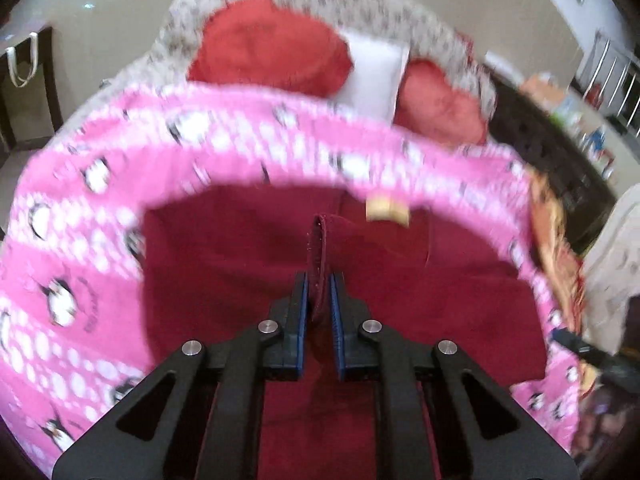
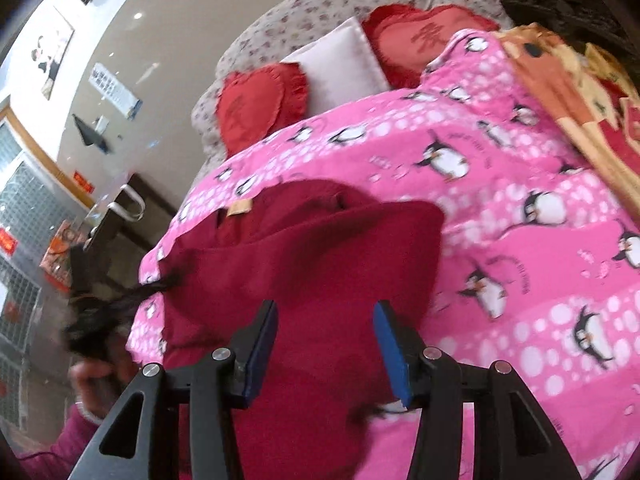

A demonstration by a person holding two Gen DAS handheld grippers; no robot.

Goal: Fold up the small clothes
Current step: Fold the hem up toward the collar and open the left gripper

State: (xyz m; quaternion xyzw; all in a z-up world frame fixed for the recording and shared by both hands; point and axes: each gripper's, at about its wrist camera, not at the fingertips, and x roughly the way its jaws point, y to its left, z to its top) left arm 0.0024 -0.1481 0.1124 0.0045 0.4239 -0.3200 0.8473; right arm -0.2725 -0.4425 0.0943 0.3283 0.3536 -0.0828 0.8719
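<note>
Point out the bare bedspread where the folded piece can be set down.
Open pink bedspread lies right of the dark red garment, below the orange patterned cloth. Crowded: the head end, with red cushions and white pillow.

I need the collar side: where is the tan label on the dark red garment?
In the left wrist view, the tan label sits at the dark red garment's far edge, beside the pink penguin blanket, right of the claw-pinched fold.

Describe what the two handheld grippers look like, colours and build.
Both the left gripper and right gripper share one build: matte black angular linkage arms with triangular cut-outs, round silver pivot pins, and flat blue pads lining the inner finger faces. No cables or markings show.
</note>
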